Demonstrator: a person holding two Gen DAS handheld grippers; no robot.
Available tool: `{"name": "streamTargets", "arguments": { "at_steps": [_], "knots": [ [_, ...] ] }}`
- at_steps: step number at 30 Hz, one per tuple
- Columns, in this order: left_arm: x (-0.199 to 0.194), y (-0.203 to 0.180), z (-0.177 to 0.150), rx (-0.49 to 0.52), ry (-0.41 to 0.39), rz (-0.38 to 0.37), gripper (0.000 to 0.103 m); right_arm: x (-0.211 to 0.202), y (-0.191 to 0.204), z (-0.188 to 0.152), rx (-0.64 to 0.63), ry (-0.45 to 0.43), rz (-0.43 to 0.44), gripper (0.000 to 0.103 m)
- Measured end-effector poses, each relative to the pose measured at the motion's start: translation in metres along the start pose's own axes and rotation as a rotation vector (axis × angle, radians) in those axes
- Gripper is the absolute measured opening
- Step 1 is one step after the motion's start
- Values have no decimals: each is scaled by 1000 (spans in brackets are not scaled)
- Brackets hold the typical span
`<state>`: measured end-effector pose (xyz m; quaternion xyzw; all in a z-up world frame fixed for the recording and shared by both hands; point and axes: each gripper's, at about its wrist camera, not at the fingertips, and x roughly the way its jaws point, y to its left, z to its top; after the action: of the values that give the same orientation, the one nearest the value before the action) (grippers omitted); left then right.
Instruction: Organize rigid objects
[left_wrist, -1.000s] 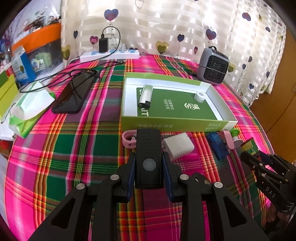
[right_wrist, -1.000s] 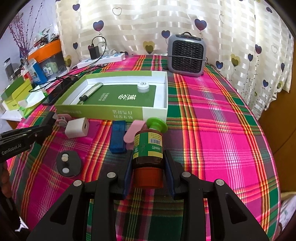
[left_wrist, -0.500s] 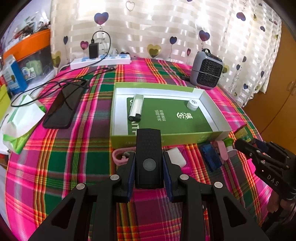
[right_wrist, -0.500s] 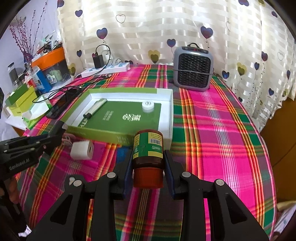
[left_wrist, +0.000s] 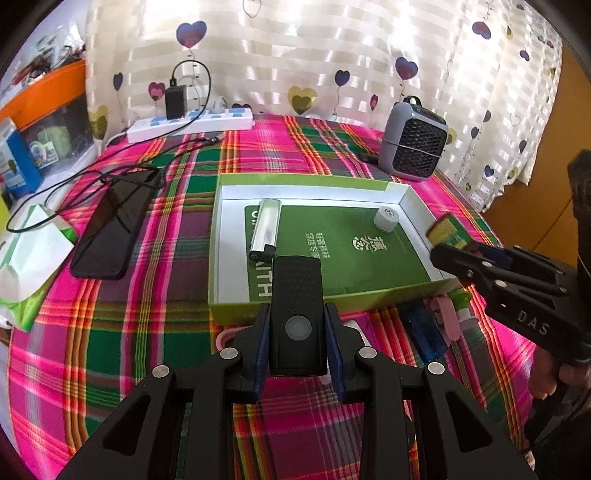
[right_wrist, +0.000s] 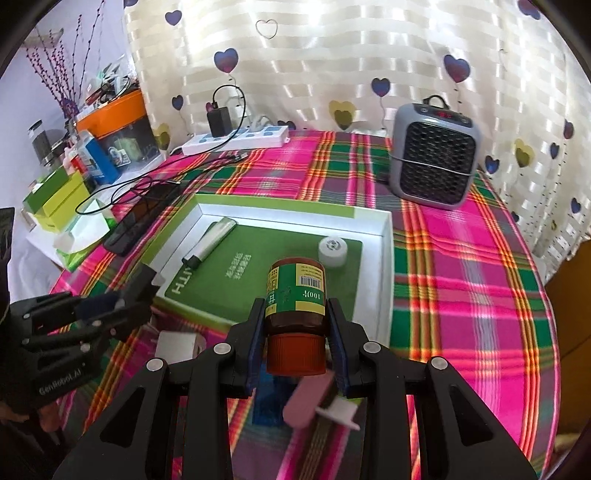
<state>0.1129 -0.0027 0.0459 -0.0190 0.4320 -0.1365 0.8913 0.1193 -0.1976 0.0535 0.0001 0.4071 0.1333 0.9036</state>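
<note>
Now | left fingers (left_wrist: 297, 334) tilted down, clamping black remote (left_wrist: 297, 308) | right fingers (right_wrist: 296, 334) tilted down, clamping brown bottle (right_wrist: 296, 308)

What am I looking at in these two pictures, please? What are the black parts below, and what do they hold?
No robot: a person holds a two-finger gripper in each hand, each with a camera looking along its fingers. The left camera shows the left gripper clamping a black device. The right camera shows the right gripper clamping a brown bottle. Both are above a plaid tablecloth. On it lies an open green box holding a silver lighter and a white cap. Behind it stands a grey heater.
</note>
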Motion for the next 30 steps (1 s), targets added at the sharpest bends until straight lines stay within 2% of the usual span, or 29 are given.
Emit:
{"name": "streamTargets", "arguments": {
  "at_steps": [16, 30],
  "knots": [
    [18, -1, 22, 2, -6, -23, 26, 43, 11, 40, -46, 45, 86, 33],
    [38, 0, 34, 2, 10, -30, 26, 83, 16, 56, -50, 112, 89, 33]
  ]
}}
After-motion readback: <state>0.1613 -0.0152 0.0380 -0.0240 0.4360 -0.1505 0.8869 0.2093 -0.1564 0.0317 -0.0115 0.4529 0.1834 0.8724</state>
